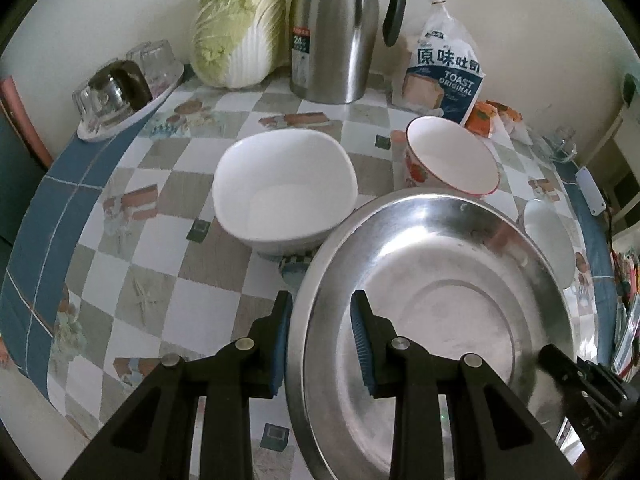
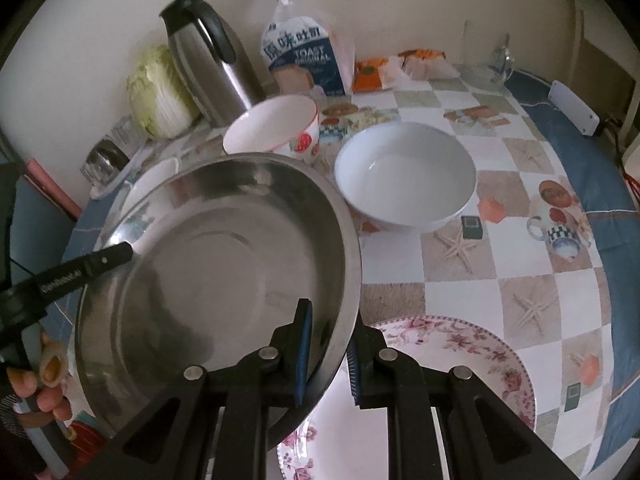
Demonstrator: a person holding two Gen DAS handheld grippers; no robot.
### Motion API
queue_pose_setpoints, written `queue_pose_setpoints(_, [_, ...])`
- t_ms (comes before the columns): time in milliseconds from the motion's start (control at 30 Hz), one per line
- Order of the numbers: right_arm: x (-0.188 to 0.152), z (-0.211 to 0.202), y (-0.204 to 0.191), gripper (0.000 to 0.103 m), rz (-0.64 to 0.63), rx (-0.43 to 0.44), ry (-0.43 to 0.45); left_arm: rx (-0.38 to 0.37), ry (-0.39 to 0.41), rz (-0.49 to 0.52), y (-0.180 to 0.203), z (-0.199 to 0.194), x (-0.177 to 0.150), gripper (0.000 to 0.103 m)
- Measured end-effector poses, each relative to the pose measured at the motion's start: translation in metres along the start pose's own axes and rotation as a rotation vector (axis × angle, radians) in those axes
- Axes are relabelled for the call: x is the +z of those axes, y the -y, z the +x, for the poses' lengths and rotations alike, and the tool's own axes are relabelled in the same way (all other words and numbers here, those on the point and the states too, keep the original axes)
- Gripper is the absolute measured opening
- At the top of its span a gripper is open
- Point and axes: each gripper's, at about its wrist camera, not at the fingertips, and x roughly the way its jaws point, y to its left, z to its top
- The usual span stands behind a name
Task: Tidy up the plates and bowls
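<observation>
From my left claw's camera, the wide steel basin (image 1: 440,300) hides most of the round white bowl (image 1: 550,240) behind it and runs off the bottom edge. From my right camera, the floral-rimmed plate (image 2: 480,344) lies partly under that basin and my fingers.

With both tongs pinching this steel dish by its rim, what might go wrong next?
1. The steel dish is held only at its thin rim by the left tongs and right tongs; it may slip or tilt.
2. Lowered carelessly, it may clip the floral plate or white bowl.
</observation>
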Motion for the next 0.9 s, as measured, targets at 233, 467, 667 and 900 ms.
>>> queue_pose_setpoints(233, [-0.001, 0.008, 0.001, 0.017, 0.003, -0.014, -0.017, -0.008, -0.016, 0.001, 0.000, 0.008, 0.000, 0.031])
queue_pose_setpoints(467, [0.002, 0.011, 0.001, 0.017, 0.004, -0.018, -0.008, -0.008, -0.038, -0.008, -0.001, 0.020, -0.002, 0.031])
queue_pose_setpoints(667, [0.004, 0.016, 0.004, 0.017, 0.021, -0.035, -0.011, -0.028, -0.029, -0.006, 0.001, 0.023, -0.001, 0.031])
queue_pose_setpoints(900, [0.001, 0.026, 0.006, 0.017, 0.018, -0.052, -0.020, -0.019, -0.039, 0.000, 0.001, 0.029, -0.002, 0.031])
